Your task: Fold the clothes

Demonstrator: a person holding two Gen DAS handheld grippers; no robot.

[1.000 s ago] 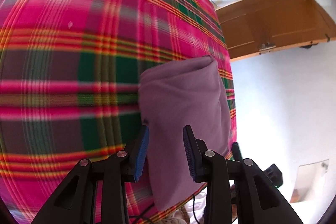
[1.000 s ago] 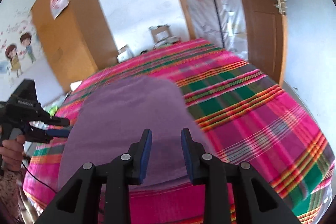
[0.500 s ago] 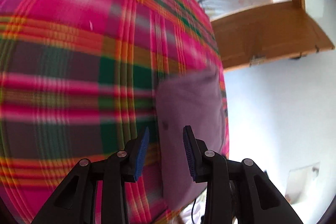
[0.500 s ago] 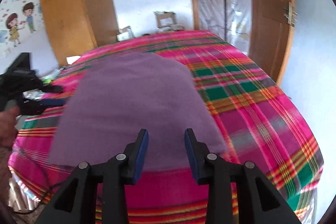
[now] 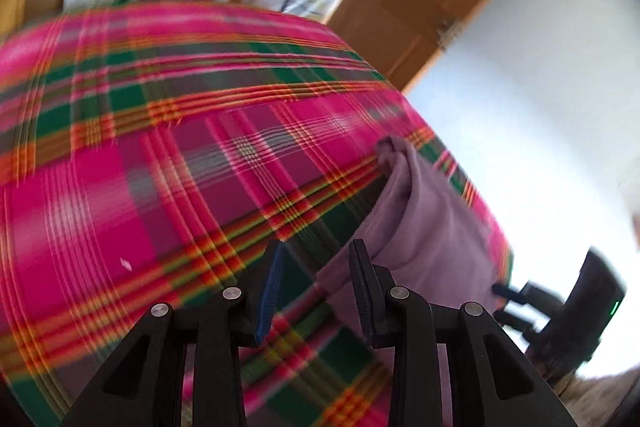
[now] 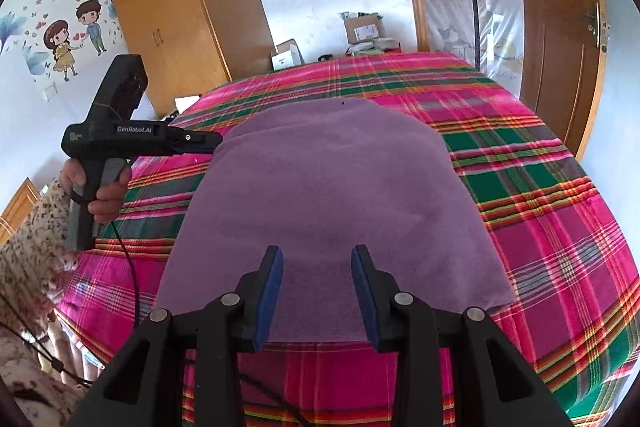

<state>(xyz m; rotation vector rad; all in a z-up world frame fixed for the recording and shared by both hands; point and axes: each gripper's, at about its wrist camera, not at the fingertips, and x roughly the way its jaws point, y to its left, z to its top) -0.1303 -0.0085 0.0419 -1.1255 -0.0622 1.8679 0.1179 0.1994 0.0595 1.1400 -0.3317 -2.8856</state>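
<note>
Both grippers stand released with nothing between their pads: the right gripper [image 6: 316, 283] hovers over the near edge of the purple garment [image 6: 332, 195] with its jaws apart and no cloth pinched, and the left gripper [image 5: 316, 283] points at the bedspread [image 5: 140, 187] just beside the garment's left edge, equally empty. From the right wrist view the garment lies on the near part of the bed, spread flat as a rounded rectangle, with a layered edge showing along its far left side, which suggests at least one fold has already been laid over. Its surface looks smooth, its near edge runs straight across close to the bed's front edge, and no sleeve or loose flap sticks out. In the blurred left wrist view the same garment [image 5: 432, 227] shows stacked layers at its edge and a small bunched corner at the far end. I judge the folding well advanced, perhaps one more halving or a tidy of that bunched corner left; whether the person means to fold again cannot be told. A hand [image 6: 100, 187] in a speckled sleeve holds the left gripper's handle beside the bed. Beyond the bed stand a wardrobe [image 6: 180, 15], boxes and an open door [image 6: 560, 27].
</note>
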